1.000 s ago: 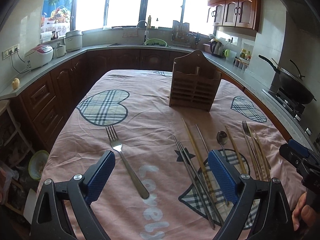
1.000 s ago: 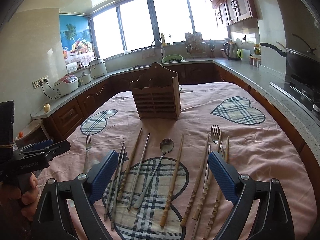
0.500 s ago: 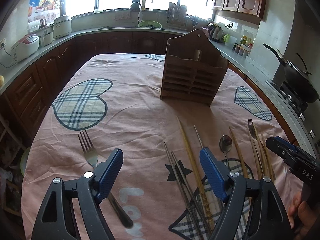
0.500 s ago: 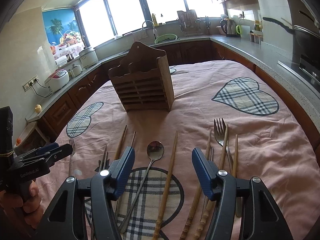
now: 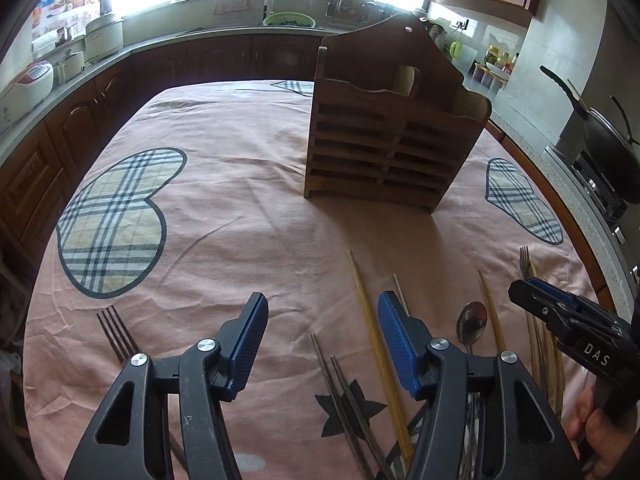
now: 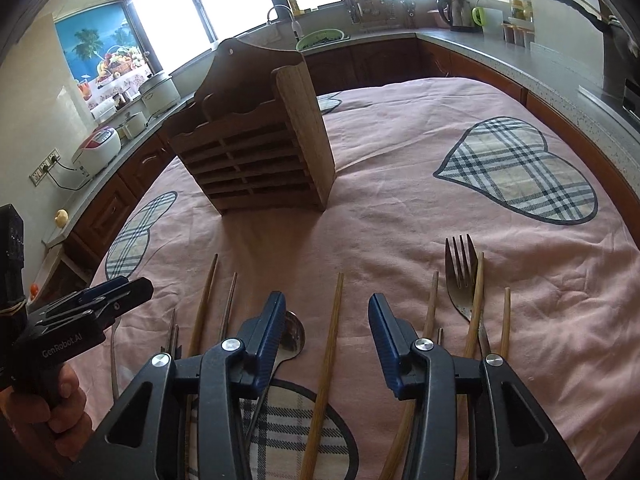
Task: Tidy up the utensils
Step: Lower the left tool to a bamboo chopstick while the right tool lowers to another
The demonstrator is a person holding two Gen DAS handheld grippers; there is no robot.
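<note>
A slatted wooden utensil holder (image 5: 392, 132) (image 6: 256, 148) stands upright mid-table on the pink cloth. In front of it, in a row, lie metal chopsticks (image 5: 340, 376), wooden chopsticks (image 5: 372, 320) (image 6: 330, 344), a spoon (image 5: 472, 318) (image 6: 294, 334) and a fork (image 6: 462, 270). A second fork (image 5: 116, 334) lies apart at the left. My left gripper (image 5: 324, 322) hovers over the metal chopsticks, its jaws closing with nothing pressed between the pads. My right gripper (image 6: 330, 318) straddles one wooden chopstick, its jaws also closing, pads apart from it. Each gripper shows in the other's view, held by a hand.
The table (image 6: 520, 320) carries a pink cloth with plaid hearts. Dark cabinets and a grey counter (image 5: 120, 56) ring the room, with rice cookers at the left, a sink at the back and a wok (image 5: 608, 148) on the stove at the right.
Both grippers have moved forward and down toward the utensils, so the holder looms larger. Both pairs of jaws have narrowed. Nothing has been picked up.
</note>
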